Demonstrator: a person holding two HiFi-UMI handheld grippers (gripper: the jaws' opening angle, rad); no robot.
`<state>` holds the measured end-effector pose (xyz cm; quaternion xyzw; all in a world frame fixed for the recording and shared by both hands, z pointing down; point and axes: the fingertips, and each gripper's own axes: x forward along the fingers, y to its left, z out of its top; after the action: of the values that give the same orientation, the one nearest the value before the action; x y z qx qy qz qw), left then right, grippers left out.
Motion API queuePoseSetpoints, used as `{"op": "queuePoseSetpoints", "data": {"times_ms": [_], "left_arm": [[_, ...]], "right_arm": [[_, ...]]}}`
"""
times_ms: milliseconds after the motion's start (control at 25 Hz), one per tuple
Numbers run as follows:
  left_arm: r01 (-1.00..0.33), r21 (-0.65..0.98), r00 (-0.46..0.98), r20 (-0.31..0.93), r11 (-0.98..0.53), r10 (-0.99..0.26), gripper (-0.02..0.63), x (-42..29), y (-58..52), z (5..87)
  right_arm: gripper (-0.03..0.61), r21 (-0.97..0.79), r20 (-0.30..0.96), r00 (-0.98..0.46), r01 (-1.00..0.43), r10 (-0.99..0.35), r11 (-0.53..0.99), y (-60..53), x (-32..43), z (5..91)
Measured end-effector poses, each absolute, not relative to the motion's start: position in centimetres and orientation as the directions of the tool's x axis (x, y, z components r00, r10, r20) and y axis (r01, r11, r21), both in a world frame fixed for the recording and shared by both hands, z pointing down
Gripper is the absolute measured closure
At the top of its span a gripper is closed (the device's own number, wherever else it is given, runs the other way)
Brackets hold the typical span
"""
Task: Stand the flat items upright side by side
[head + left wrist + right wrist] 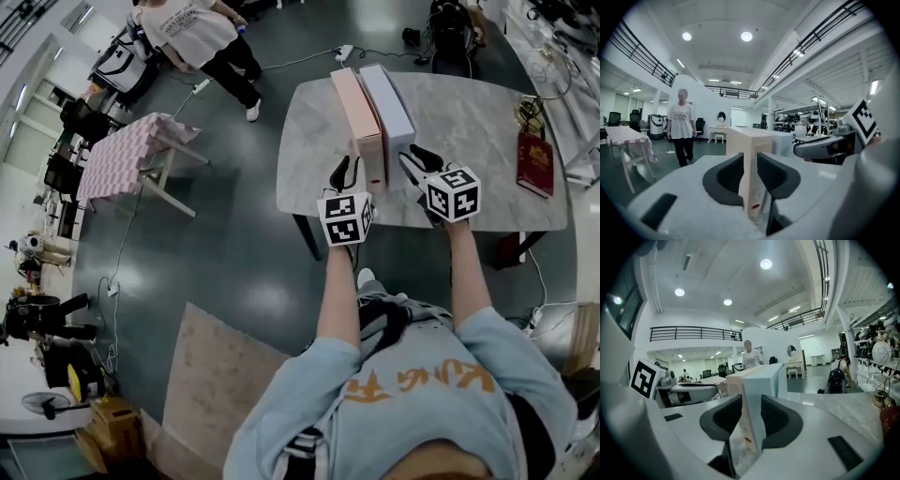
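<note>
The pink box (pixel 359 122) and the pale blue box (pixel 387 108) stand upright on edge on the grey marble table (pixel 478 131), side by side with their long faces together, the pink one on the left. We hold each by its near end. Our left gripper (pixel 345 174) has its jaws closed narrowly on the pink box, both dark pads (pixel 729 176) pressing its sides. Our right gripper (pixel 419 161) grips the pale blue box the same way, one pad on each face, with the printed end of the box pointing back at us. A red book (pixel 535 162) lies flat near the table's right edge, well apart from the boxes. Beyond the table a person (pixel 202 37) stands on the dark floor, near a small table under a checked cloth (pixel 117 155).
</note>
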<state>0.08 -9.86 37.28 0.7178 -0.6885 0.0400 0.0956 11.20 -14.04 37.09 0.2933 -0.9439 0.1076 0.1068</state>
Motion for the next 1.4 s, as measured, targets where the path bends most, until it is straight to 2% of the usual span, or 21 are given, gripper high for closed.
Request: {"op": "queuePoseSetpoints", "data": {"times_ms": [200,240,440,760,1400], "left_arm": [[-0.995,0.097,0.013,0.133,0.000,-0.991,0.587,-1.1,-8.4,34.8],[-0.995,0.100,0.011,0.122,0.001,-0.992,0.599,-1.2,-8.2,34.3],[-0.994,0.112,-0.001,0.097,0.012,-0.995,0.600,-0.5,-7.6,33.1],[-0.997,0.076,0.000,0.103,0.008,-0.995,0.601,1.3,-7.0,33.0],[-0.998,0.060,0.003,0.063,0.001,-0.998,0.601,1.8,-6.6,32.8]], "right_arm": [[0.566,-0.117,0.201,-0.800,-0.593,-0.566,0.797,-12.7,10.4,34.5],[0.575,-0.115,0.187,-0.799,-0.595,-0.571,0.796,-12.4,10.2,33.8],[0.577,-0.119,0.119,-0.781,-0.624,-0.613,0.772,-11.5,10.9,31.7],[0.577,-0.053,0.126,-0.659,-0.751,-0.742,0.658,-9.9,14.4,31.9],[0.577,-0.003,0.071,-0.648,-0.760,-0.758,0.650,-9.5,15.2,30.8]]}}
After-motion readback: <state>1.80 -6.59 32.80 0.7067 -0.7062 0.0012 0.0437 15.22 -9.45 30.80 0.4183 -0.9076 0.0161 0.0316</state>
